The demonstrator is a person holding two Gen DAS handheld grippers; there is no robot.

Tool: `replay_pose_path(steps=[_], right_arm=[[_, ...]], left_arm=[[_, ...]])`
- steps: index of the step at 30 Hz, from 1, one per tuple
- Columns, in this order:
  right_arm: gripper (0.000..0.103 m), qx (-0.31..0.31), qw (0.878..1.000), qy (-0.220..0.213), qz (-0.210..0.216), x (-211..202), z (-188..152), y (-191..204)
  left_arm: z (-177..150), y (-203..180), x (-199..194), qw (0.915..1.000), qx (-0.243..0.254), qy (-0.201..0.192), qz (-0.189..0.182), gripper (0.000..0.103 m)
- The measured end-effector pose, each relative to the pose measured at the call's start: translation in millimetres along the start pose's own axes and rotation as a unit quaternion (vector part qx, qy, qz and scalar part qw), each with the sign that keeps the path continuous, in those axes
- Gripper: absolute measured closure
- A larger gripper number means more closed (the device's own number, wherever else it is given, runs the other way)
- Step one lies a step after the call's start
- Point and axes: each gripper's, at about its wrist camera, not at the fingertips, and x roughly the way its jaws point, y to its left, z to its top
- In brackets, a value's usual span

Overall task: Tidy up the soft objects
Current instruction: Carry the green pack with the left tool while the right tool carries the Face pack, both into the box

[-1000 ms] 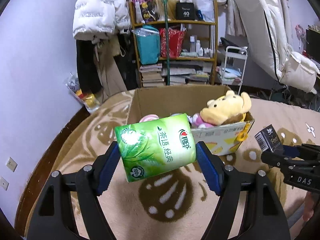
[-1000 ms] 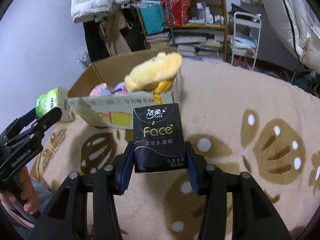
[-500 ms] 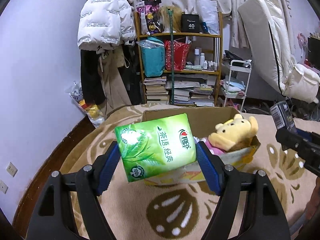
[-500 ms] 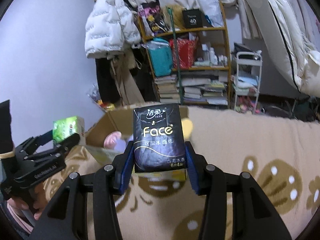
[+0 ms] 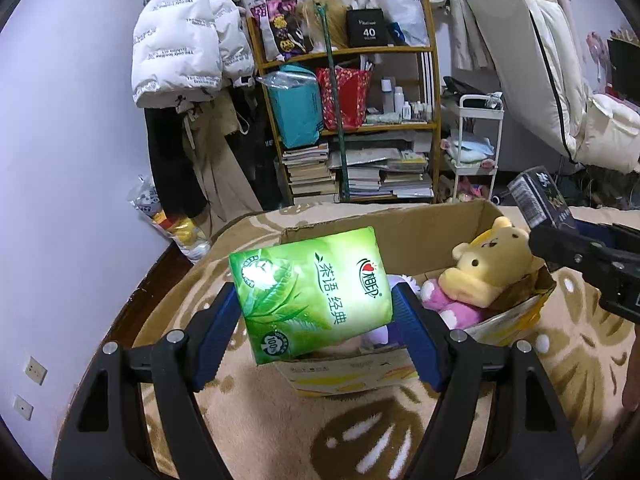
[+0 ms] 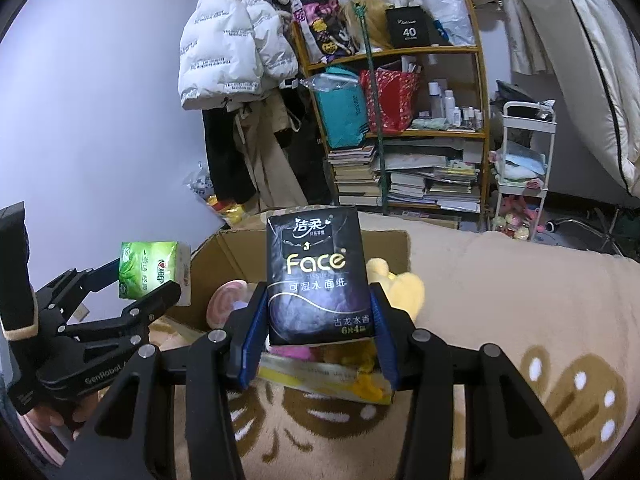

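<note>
My left gripper (image 5: 316,320) is shut on a green tissue pack (image 5: 312,294) and holds it in the air in front of an open cardboard box (image 5: 440,236). My right gripper (image 6: 318,316) is shut on a black "Face" tissue pack (image 6: 318,276), also held above the box's (image 6: 236,252) near side. The box holds a yellow plush bear (image 5: 486,266) and other soft toys, among them a pink one (image 6: 226,304). The green pack (image 6: 148,274) also shows in the right wrist view, the black pack (image 5: 538,200) in the left wrist view.
The box sits on a beige patterned blanket (image 5: 360,432) on a bed. Behind stand a cluttered wooden shelf (image 5: 360,120), hanging coats (image 5: 188,52), a white trolley (image 5: 478,140) and a leaning mattress (image 5: 540,48). A purple wall (image 5: 68,160) is at the left.
Both grippers have risen with their packs still held, so the views look more level and the room shows more. Since half a second ago they have come closer to the box.
</note>
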Motion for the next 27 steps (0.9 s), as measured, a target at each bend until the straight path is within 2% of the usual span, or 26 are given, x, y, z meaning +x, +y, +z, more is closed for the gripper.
replay_pose_path(steps=[8,17,18,21,25,27], right_arm=[[0.052,-0.006,1.0,0.02,-0.001,26.1,1.0,0.9],[0.052,-0.017,0.999,0.028,-0.009,33.5,-1.1,2.2],[0.052,-0.015,0.999,0.029,-0.009,33.5,-1.3,2.2],[0.05,-0.008,1.0,0.028,-0.007,31.7,-2.4,2.6],[0.033,0.008,1.0,0.021,-0.008,21.1,-5.0,1.4],[0.03,0.011,1.0,0.013,-0.011,13.6,-5.0,1.4]], left_arm=[[-1.0,-2.5,23.2,0.9998,0.0,0.015,-0.015,0.026],[-6.2,2.8,40.1,0.9988,-0.016,0.041,-0.02,0.026],[-5.6,4.1,39.9,0.9989,-0.019,0.039,-0.02,0.025],[-4.1,7.3,36.1,0.9989,-0.024,0.035,-0.019,0.014],[-3.6,11.5,27.3,0.999,-0.029,0.032,-0.013,0.012],[-4.6,14.3,20.1,0.9989,-0.031,0.032,-0.01,0.012]])
